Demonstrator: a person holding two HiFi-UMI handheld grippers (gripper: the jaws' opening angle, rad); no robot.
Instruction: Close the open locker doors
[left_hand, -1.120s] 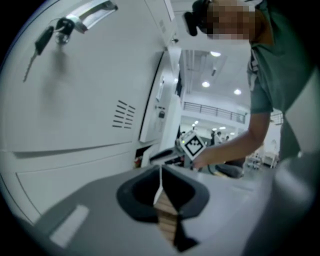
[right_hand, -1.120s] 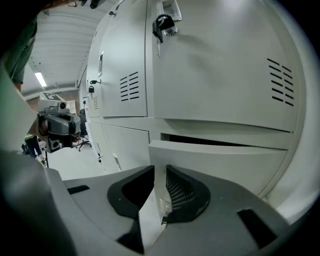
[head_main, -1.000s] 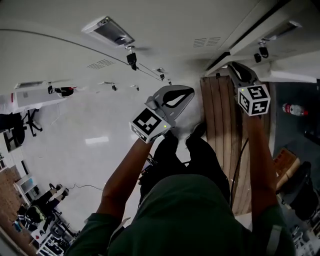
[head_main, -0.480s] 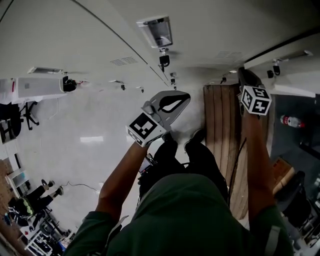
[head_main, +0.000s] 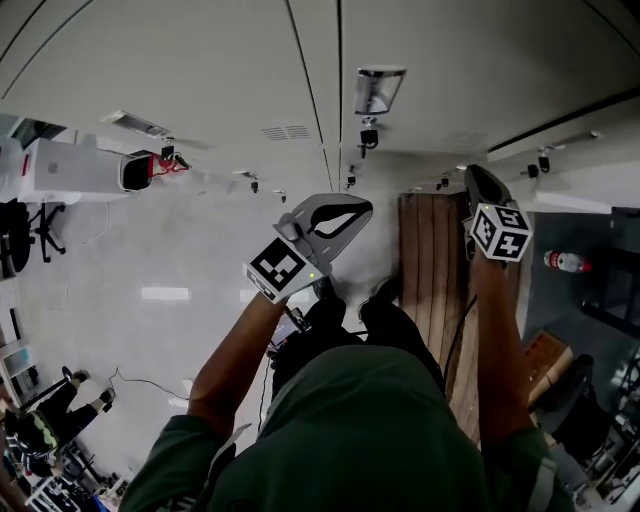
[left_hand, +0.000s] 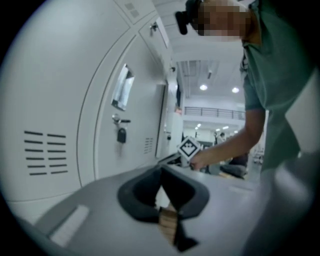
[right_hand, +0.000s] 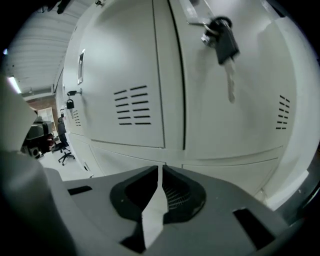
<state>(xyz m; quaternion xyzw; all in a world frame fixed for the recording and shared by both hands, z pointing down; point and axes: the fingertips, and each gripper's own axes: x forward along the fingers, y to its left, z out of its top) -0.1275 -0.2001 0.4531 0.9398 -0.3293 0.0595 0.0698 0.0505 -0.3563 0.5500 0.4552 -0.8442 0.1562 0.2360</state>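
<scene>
White locker doors (right_hand: 130, 80) fill the right gripper view at close range, each with vent slots. A key on a dark fob (right_hand: 223, 42) hangs from the lock of the nearest door. My right gripper (right_hand: 160, 167) is shut and empty, its tips just short of that door's lower edge. In the left gripper view the row of lockers (left_hand: 75, 115) runs away to the right, and one door edge (left_hand: 163, 117) stands out from the row beside the right gripper's marker cube (left_hand: 189, 147). My left gripper (left_hand: 161, 171) is shut, holds nothing and hangs off the lockers.
In the head view the locker fronts (head_main: 300, 90) span the top, with the left gripper (head_main: 362, 206) and right gripper (head_main: 472, 176) raised before them. A wooden strip (head_main: 428, 262) lies by the person's feet. A bottle (head_main: 566, 262) lies at the right. Desks and chairs (head_main: 40, 425) stand far left.
The head view has swung so more of the locker fronts shows at the top. Both grippers have stayed shut and shifted slightly left in the picture.
</scene>
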